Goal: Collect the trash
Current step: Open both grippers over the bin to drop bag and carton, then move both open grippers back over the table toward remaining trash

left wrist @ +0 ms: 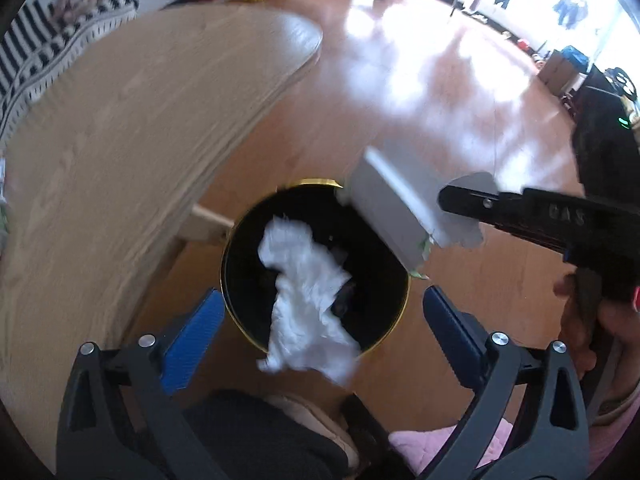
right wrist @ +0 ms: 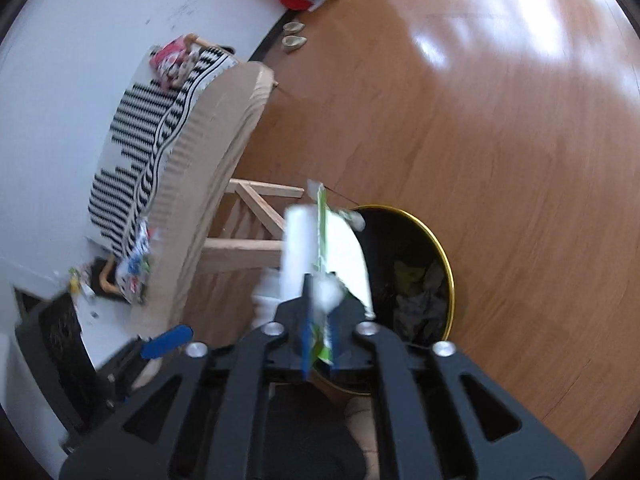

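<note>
Over the black bin with its gold rim, both grippers are hanging above the wooden floor, just off the edge of the desk. Looking down the left gripper, its blue fingers are standing wide apart, and nothing is pressing against either pad. Between them, lower down, a crumpled white tissue is blurring in mid-air over the bin's mouth, clear of both fingers, its lower end spilling past the near rim in this view. Dark scraps are lying at the bottom of the bin.

Coming in from the right of that same view, the right gripper is reaching over the far rim, with a hand wrapped around its handle. A white box-like packet with green bits on its edge is sitting at its tip, tilted over the bin.

From the right gripper's own camera, the packet is standing up between the blue fingers, white and green and blurred. The fingers are partly apart here, and whether they are pinching the packet's lower edge I cannot tell. The bin is sitting just behind and to the right of the packet, beside the desk's wooden legs.
</note>
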The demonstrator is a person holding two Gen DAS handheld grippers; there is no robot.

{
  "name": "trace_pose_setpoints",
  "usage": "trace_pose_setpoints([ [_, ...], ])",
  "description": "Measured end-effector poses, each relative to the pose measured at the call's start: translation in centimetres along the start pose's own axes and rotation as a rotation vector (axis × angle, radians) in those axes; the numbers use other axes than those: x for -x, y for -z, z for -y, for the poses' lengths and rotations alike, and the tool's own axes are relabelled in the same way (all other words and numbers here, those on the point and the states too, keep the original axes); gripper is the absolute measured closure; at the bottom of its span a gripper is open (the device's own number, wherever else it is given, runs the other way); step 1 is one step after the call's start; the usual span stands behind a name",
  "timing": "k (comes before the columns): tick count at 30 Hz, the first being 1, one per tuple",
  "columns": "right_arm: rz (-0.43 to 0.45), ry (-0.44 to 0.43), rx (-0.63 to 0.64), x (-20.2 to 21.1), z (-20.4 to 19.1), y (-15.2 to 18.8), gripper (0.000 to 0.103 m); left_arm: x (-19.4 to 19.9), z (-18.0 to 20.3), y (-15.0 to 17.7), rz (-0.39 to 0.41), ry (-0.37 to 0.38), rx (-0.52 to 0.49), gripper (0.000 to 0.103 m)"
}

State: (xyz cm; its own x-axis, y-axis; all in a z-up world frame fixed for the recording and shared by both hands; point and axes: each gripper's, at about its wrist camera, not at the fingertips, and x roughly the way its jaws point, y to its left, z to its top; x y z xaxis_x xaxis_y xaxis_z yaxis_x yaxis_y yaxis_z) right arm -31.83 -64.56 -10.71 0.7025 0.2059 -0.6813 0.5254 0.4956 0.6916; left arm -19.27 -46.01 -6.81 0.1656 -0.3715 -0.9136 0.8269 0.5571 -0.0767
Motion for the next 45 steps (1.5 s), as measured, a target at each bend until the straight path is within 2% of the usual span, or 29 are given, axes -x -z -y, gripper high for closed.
trace_pose_setpoints([
  [1,0.012,-0.012,-0.015,0.1,-0.3,-0.4,0.005,0.0,-0.1,0.1,-0.002,-0.007,-0.001,0.006],
  [2,0.027,-0.029,-0.017,0.4,-0.5,-0.6,0.01,-0.1,-0.3,0.1,-0.009,-0.023,0.005,0.006],
  [3,0.04,-0.042,-0.011,0.7,-0.7,-0.7,0.006,-0.2,-0.5,0.1,-0.012,-0.032,0.014,0.006],
  [6,0.041,-0.014,0.014,0.9,-1.1,-0.8,0.006,0.7,-1.5,-0.1,0.011,-0.015,0.068,0.006],
  [10,0.052,-0.002,0.023,0.7,-2.0,-0.5,0.006,2.9,-3.2,-0.4,0.084,-0.017,0.14,0.006],
  [15,0.07,0.054,0.083,0.8,-4.2,-0.5,0.006,8.9,-6.7,-0.8,0.221,-0.037,0.192,0.006],
  [19,0.106,0.074,0.207,0.1,-9.7,-1.3,0.006,13.9,-13.6,0.7,0.301,-0.148,0.303,0.006],
  [23,0.099,0.058,0.344,-1.9,-16.8,-1.7,0.006,16.9,-22.0,4.3,0.301,-0.262,0.443,0.006],
  [25,0.092,0.048,0.441,-3.5,-21.6,-1.6,0.006,17.8,-26.8,6.6,0.279,-0.327,0.546,0.006],
  [28,0.069,0.002,0.497,-6.0,-27.2,-1.6,0.006,18.5,-33.0,9.5,0.245,-0.398,0.674,0.006],
  [30,0.06,-0.017,0.539,-8.2,-31.1,-1.3,0.006,19.0,-36.5,10.3,0.227,-0.437,0.718,0.006],
  [32,0.045,-0.025,0.596,-11.2,-35.0,-0.5,0.006,19.2,-38.1,11.0,0.23,-0.459,0.746,0.006],
  [35,-0.007,-0.018,0.674,-15.6,-39.4,0.9,0.006,18.8,-40.9,10.6,0.217,-0.47,0.778,0.006],
  [39,-0.08,0.025,0.743,-23.2,-44.5,2.4,0.006,16.4,-44.5,9.9,0.169,-0.462,0.776,0.006],
  [45,-0.115,0.133,0.788,-30.7,-47.6,3.4,0.006,13.0,-49.2,7.7,0.138,-0.439,0.826,0.006],
])
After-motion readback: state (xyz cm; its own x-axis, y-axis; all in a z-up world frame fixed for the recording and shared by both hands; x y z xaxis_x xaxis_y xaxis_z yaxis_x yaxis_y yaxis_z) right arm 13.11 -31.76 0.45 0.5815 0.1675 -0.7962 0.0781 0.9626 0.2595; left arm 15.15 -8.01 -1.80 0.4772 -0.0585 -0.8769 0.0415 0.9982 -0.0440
